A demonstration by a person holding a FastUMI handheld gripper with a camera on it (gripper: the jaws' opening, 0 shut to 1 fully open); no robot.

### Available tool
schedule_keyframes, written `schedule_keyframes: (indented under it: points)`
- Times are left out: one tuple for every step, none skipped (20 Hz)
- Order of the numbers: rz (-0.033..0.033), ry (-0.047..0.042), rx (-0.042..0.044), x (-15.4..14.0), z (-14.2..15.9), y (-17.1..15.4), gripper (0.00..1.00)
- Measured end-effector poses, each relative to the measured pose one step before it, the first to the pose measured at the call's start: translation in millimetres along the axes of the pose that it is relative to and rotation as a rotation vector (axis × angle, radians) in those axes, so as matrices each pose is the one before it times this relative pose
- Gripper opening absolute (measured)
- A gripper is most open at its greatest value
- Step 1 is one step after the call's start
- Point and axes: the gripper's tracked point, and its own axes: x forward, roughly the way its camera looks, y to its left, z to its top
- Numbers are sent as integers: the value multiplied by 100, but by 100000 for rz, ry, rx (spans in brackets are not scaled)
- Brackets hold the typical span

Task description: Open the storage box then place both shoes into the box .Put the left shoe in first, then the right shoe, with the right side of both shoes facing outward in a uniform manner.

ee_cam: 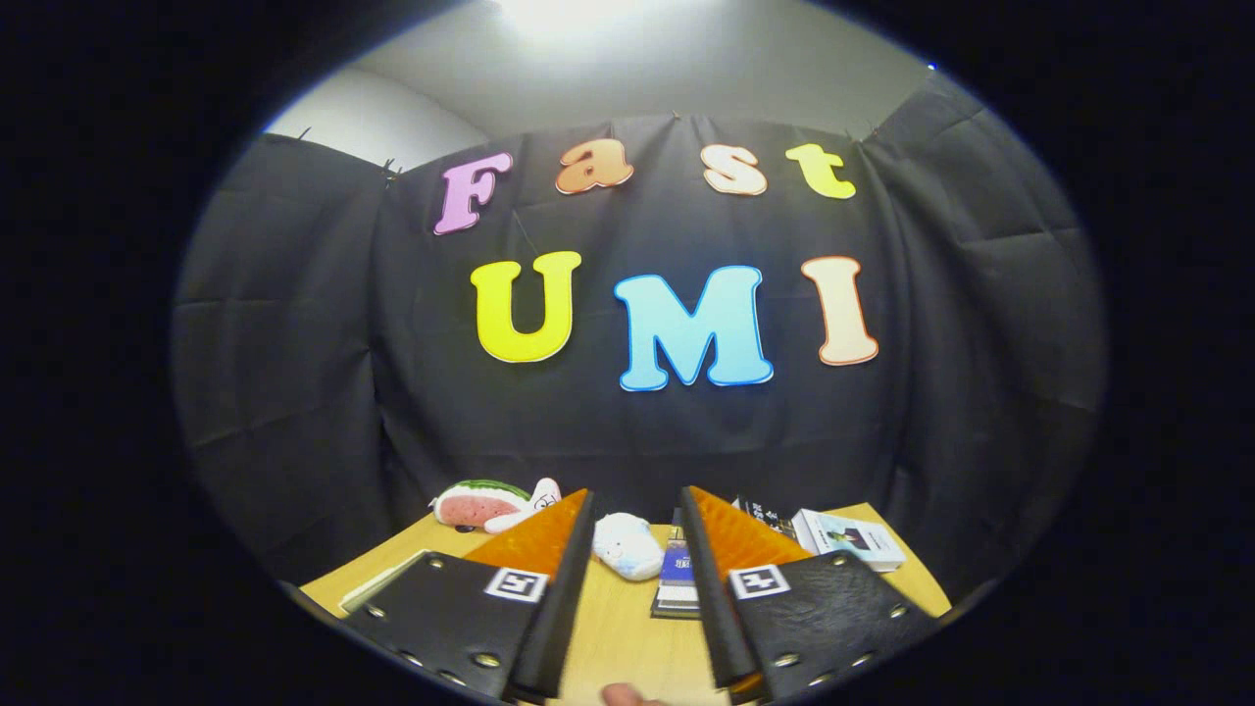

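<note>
Gripper (635, 510) hovers over a wooden table (618, 637), fingers spread wide and empty, a white plush toy (628, 545) just beyond them.

A recording booth: black cloth wall (627, 431) behind a wooden table (627, 637).

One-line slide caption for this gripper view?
Open gripper held above a wooden table, empty-fingered; a white plush toy lies between and just ahead of the fingers, books beyond.
</note>
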Motion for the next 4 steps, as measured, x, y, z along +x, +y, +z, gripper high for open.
schedule_keyframes:
  points:
    - [-4164, -2379, -1300, -541, -43, -1192, 78]
    - [-1249, -1470, -182, -334, -764, -914, 96]
    - [4319, -2457, 1126, -1415, 297, 940, 96]
    - [3990, -1843, -320, -1142, -26, 693, 98]
